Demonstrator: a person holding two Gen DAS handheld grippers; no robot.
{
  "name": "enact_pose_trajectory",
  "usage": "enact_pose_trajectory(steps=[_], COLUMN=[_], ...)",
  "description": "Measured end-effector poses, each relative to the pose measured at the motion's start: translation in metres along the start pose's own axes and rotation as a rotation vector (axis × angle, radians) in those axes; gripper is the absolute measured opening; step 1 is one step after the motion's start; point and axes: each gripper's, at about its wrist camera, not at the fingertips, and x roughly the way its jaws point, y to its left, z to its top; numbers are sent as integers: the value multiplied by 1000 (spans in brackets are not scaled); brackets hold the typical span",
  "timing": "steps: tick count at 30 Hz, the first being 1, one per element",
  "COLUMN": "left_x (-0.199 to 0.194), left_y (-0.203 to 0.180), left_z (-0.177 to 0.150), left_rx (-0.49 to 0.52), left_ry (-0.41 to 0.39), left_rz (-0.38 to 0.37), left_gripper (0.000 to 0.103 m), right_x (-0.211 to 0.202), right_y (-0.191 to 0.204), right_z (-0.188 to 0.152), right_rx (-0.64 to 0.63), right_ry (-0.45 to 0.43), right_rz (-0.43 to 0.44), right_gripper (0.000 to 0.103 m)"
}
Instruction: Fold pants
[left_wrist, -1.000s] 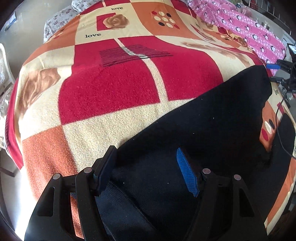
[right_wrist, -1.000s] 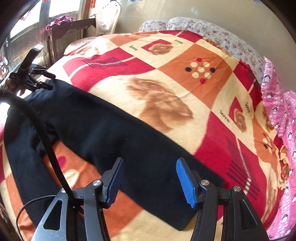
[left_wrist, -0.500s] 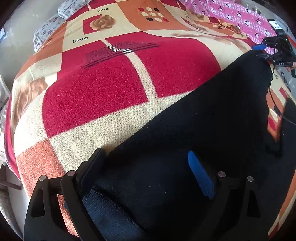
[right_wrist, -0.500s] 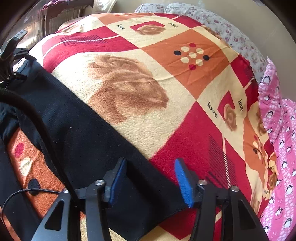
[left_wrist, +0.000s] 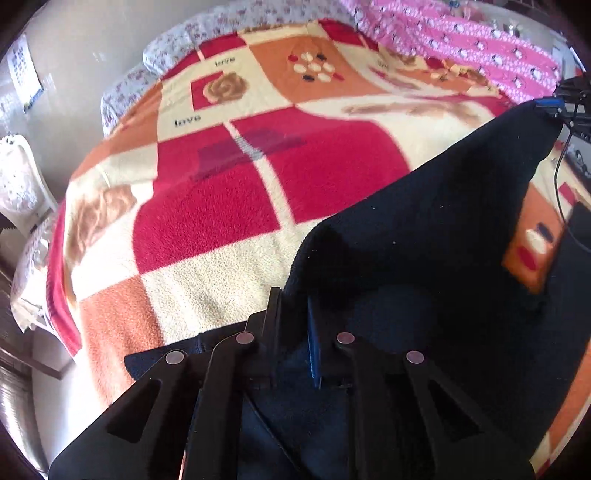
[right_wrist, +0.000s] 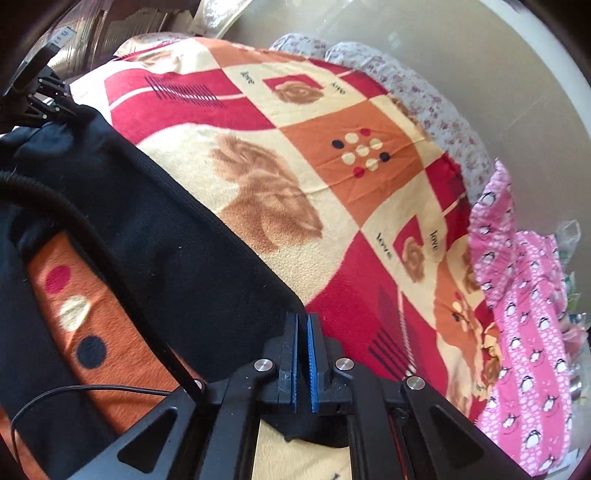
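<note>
left gripper (left_wrist: 293, 317): jaws just closed, clamped on the waistband end of the pants (left_wrist: 424, 229); dark fabric bunched between the pads and lifted off the blanket (left_wrist: 207, 221)
right gripper (right_wrist: 303, 343): jaws just closed too, blue pads nearly touching, pinching the hem end of one pant leg; thin layer of black cloth between them
pants: black, strung between the two grippers across the near side of the bed; upper leg pulled taut, second leg lies lower left in the right wrist view, with a patch of orange blanket showing between the two
cable (right_wrist: 92, 243): black corrugated hose plus a thin wire run over the pants from the right gripper body
blanket: red/orange/cream checks, rose prints, "love" text; covers the bed under the pants
pink fabric (right_wrist: 524, 314): penguin print, heaped along the right edge of the bed, well apart from the pants
pillows (left_wrist: 162, 62): floral, at the far end against the wall
</note>
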Motion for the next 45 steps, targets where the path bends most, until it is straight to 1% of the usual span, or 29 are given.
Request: enact_pose_trajectory(steps=[4, 6, 8, 10, 11, 12, 15, 16, 19, 20, 21, 22, 24, 25, 26, 27, 28, 29, 30, 31, 32, 34, 36, 38, 40, 42, 45], left_x=[-53, -81, -104, -119, -123, -125, -122, -121, -125, -129, -133, -138, -148, -155, -158, -161, -163, -163, -162, -160, -158, -155, -150, -144, -136, -130, -121], left_y=[-8, -16, -31, -45, -51, -57, -74, -76, -74, -72, -69, -67, -62, -60, -55, -52, -51, -49, -49, -48, -49, -50, -54, -58, -61, -61, -63], left_z=[-14, -29, -49, -71, -84, -97, -129, -138, -159, -165, -168, -171, -174, -175, -173, -173, -172, -170, -170, -171, -173, -175, -174, -167, -162, -159, -156], left_rx=[-16, -26, -17, -22, -35, -42, -71, -97, -205, -237, -271, -298, -347, -369, -388, -411, -437, -466, -497, -525, -565, -637, -698, -735, -774, -824, -889], left_ry=[-105, -150, -172, -174, -164, -148, -95, -82, -76, -77, -82, -87, -103, -115, -123, -128, -128, -121, -110, -105, -108, -116, -121, -117, -115, -129, -126], left_rz=[-23, -49, -52, -81, -103, -112, -103, -105, -141, -143, -139, -138, -115, -90, -81, -82, -88, -97, -107, -119, -140, -174, -212, -218, -218, -248, -231], left_gripper=[11, 11, 11, 11, 11, 11, 11, 11, 11, 11, 11, 11, 11, 11, 11, 11, 14, 25, 34, 53, 58, 58, 58, 58, 58, 58, 59], right_x=[-43, -64, -78, -91, -95, -100, -102, -102, -106, -108, -109, -112, -117, -119, -121, -123, -125, -125, -122, -118, -113, -107, -105, -108, -107, -106, -98], right_y=[4, 14, 25, 48, 62, 78, 114, 120, 132, 133, 131, 128, 118, 115, 110, 104, 100, 96, 92, 89, 87, 86, 87, 83, 76, 68, 56], right_z=[-16, -31, -48, -70, -81, -96, -131, -138, -160, -166, -173, -180, -191, -194, -196, -200, -202, -203, -205, -205, -204, -203, -205, -209, -214, -220, -227], right_rx=[6, 0, 11, -1, -12, -11, 1, 11, 106, 144, 193, 258, 393, 439, 493, 550, 596, 642, 696, 721, 747, 786, 817, 848, 891, 944, 1016], right_ry=[-28, -33, -38, -39, -37, -38, -25, -18, -12, -7, -1, -7, -32, -40, -53, -76, -94, -102, -97, -90, -81, -76, -66, -81, -78, -75, -60], right_rz=[-30, -43, -53, -40, -45, -30, 29, 43, 112, 134, 164, 203, 262, 273, 282, 294, 305, 313, 316, 318, 322, 331, 318, 315, 302, 299, 303], right_gripper=[4, 4, 4, 4, 4, 4, 4, 4, 4, 4, 10, 18, 27, 28, 28, 28, 30, 32, 38, 42, 42, 42, 42, 42, 42, 43, 43])
